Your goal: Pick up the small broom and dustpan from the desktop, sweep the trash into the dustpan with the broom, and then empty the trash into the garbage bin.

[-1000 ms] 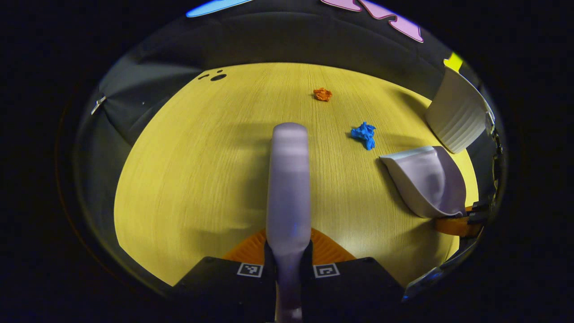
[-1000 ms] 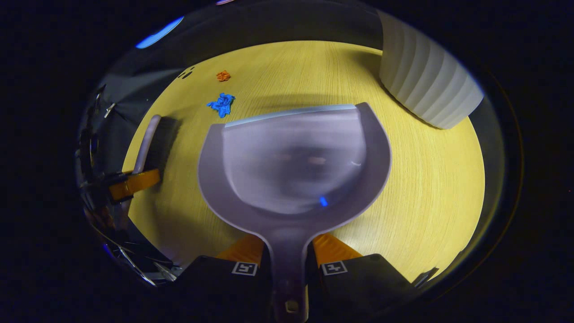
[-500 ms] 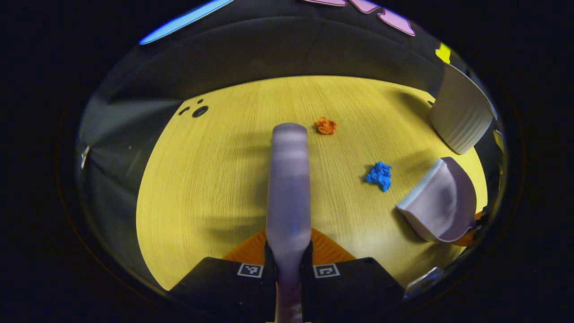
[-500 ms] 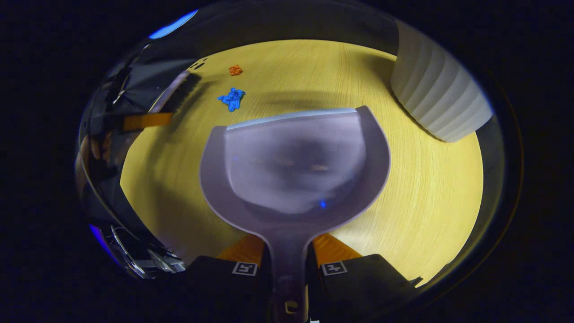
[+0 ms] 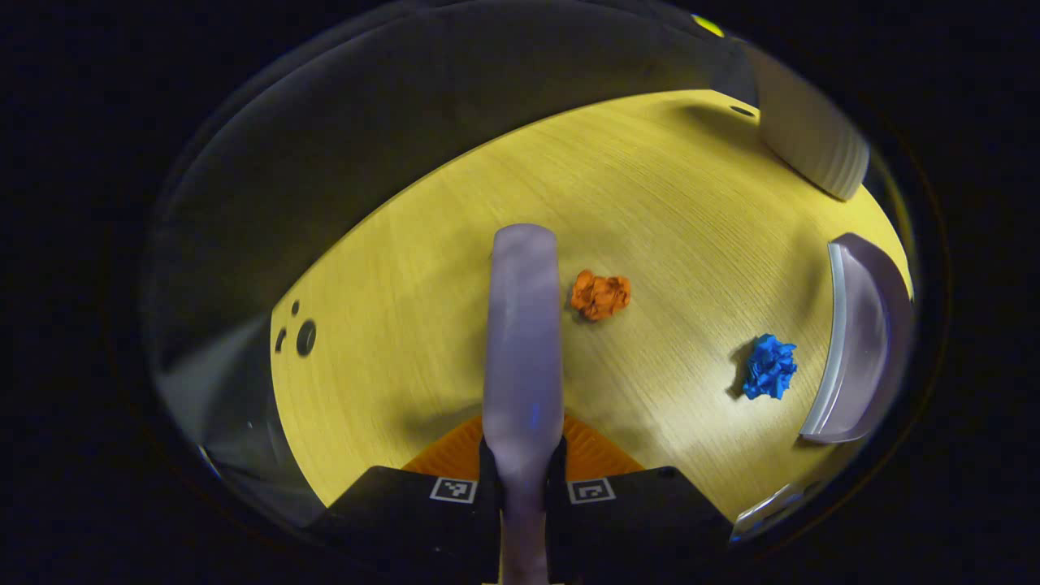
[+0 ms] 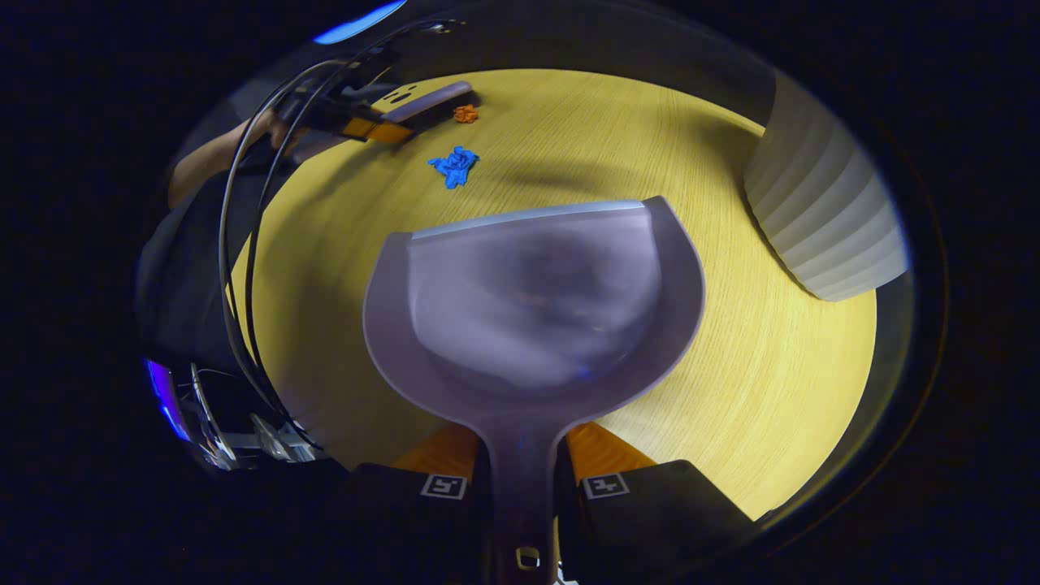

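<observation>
The left gripper (image 5: 522,479) was clamped on the handle of the small broom (image 5: 524,325), whose back ran straight ahead over the desktop (image 5: 390,268), and the right gripper (image 6: 524,487) was clamped likewise on the handle of the dustpan (image 6: 532,301), held with its mouth facing away. In the left gripper view the orange scrap (image 5: 600,294) lay just beside the broom's far end, and the blue scrap (image 5: 769,367) lay further over, close to the dustpan's front lip (image 5: 833,341). The ribbed garbage bin (image 6: 825,211) stood near the dustpan's right side. Sweeping looked about to begin; to do it well, the dustpan lip should probably sit flat on the wood so nothing slips beneath, and the broom should come down behind the orange scrap and draw it in one low stroke through the blue one toward the lip, since crumpled paper is light and may skip away if flicked
</observation>
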Demonstrator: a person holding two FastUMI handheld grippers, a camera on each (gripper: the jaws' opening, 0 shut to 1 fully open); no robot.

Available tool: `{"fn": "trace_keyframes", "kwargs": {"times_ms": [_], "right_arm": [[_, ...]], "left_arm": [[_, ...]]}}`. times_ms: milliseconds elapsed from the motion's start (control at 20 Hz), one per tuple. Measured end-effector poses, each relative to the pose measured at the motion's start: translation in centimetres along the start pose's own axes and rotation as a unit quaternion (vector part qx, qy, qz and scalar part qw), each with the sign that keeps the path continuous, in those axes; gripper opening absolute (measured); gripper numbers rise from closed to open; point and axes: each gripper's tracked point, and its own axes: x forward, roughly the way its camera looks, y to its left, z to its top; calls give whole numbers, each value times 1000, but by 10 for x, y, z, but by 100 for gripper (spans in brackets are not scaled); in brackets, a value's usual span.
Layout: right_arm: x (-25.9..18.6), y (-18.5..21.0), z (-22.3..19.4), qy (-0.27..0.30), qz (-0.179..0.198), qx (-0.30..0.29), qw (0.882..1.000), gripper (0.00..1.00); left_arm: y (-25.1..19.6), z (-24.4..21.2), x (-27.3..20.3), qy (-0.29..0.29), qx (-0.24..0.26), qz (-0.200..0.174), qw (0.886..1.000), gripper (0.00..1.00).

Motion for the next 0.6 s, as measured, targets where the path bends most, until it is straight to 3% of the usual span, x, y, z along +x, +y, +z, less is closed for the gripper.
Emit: {"fn": "trace_keyframes", "kwargs": {"times_ms": [200, 400, 550, 600], "right_arm": [[5, 0, -2, 4, -1, 4, 1000, 37], [9, 5, -6, 7, -6, -6, 1000, 33], [13, 9, -9, 5, -6, -12, 1000, 37], [12, 10, -11, 4, -5, -15, 1000, 33]], "left_arm": [[-21, 19, 3, -2, 76, -52, 996, 26], [-56, 13, -11, 14, 104, -102, 989, 26], [-91, 1, -24, 25, 122, -143, 982, 27], [-103, -3, -28, 30, 126, -156, 979, 26]]}}
